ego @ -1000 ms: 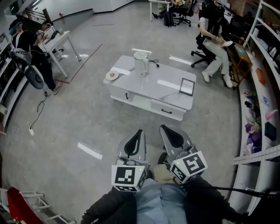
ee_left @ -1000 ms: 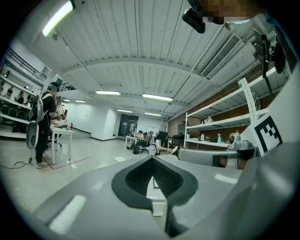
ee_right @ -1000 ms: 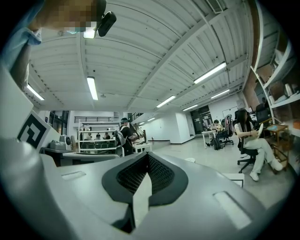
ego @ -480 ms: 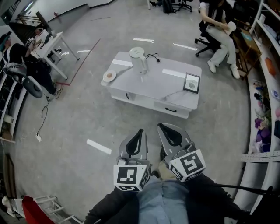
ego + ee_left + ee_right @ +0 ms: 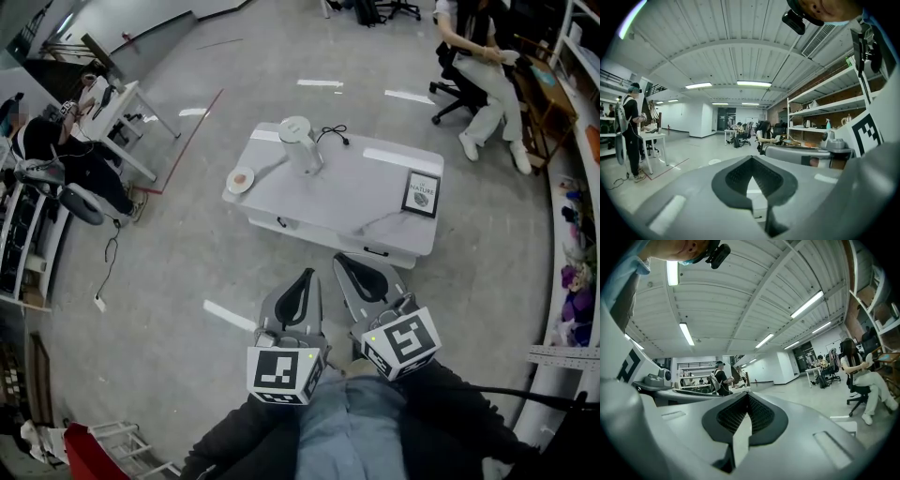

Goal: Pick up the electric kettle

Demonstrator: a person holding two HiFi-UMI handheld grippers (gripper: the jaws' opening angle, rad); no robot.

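Head view, looking steeply down across a grey floor to one low white table (image 5: 375, 211). One white electric kettle (image 5: 301, 145) stands upright at the table's far left corner, its long axis vertical and its lid on top, so nothing inside shows. Which way its spout and handle face cannot be made out. A black cord (image 5: 334, 134) curls on the tabletop just beside the kettle, to its right. Near the table's left edge lies one small round plate (image 5: 241, 178) with a small brownish item in it. At the right end lies one dark-framed card (image 5: 421, 193), well apart from the kettle.

Two tools sit low in the picture, close to the person's body and well short of the table. The left tool (image 5: 306, 276) and the right tool (image 5: 343, 260) lie side by side, both pointing toward the table. In the left gripper view, the left tool (image 5: 751, 158) has its jaws clenched together with nothing between them. In the right gripper view, the right tool (image 5: 748, 395) is likewise clenched and empty.

One person sits on an office chair (image 5: 454, 73) at upper right; another sits at a white desk (image 5: 120, 103) at far left.
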